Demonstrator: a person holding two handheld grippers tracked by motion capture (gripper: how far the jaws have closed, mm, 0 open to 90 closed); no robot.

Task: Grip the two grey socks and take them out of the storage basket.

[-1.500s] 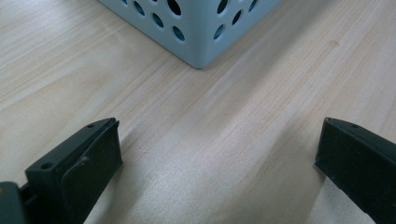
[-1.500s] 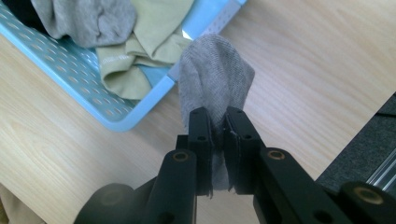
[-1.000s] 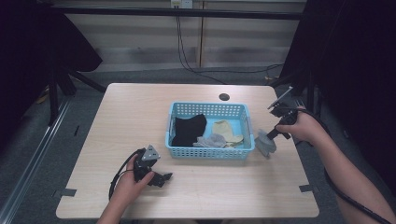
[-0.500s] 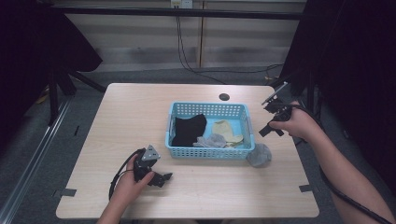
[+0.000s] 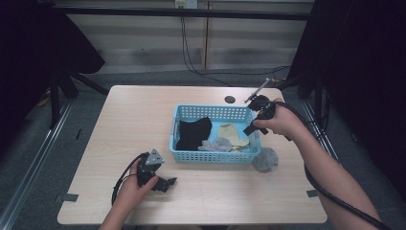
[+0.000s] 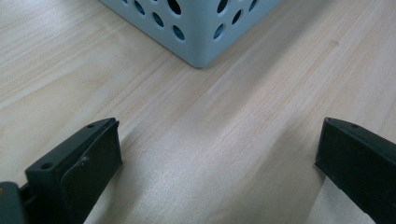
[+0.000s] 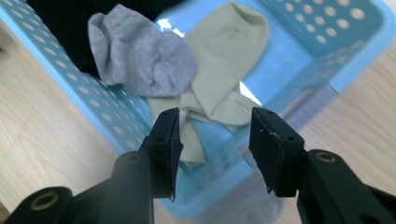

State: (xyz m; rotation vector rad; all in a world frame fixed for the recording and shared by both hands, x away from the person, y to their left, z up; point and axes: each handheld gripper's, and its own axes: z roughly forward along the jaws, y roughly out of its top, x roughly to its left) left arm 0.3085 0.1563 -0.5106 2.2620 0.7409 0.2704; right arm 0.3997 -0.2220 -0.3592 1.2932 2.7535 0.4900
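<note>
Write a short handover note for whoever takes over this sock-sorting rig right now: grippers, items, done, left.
Right gripper: jaws have just been opening, nothing between them, above the blue basket.
Left gripper: open, empty, resting on the table.
Done: one grey sock lies on the table beside the basket.
Left: another grey sock, beige socks and a black garment are in the basket.

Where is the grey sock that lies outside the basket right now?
In the high view, the grey sock lies on the table, against the near right corner of the blue basket, below the right gripper.
</note>
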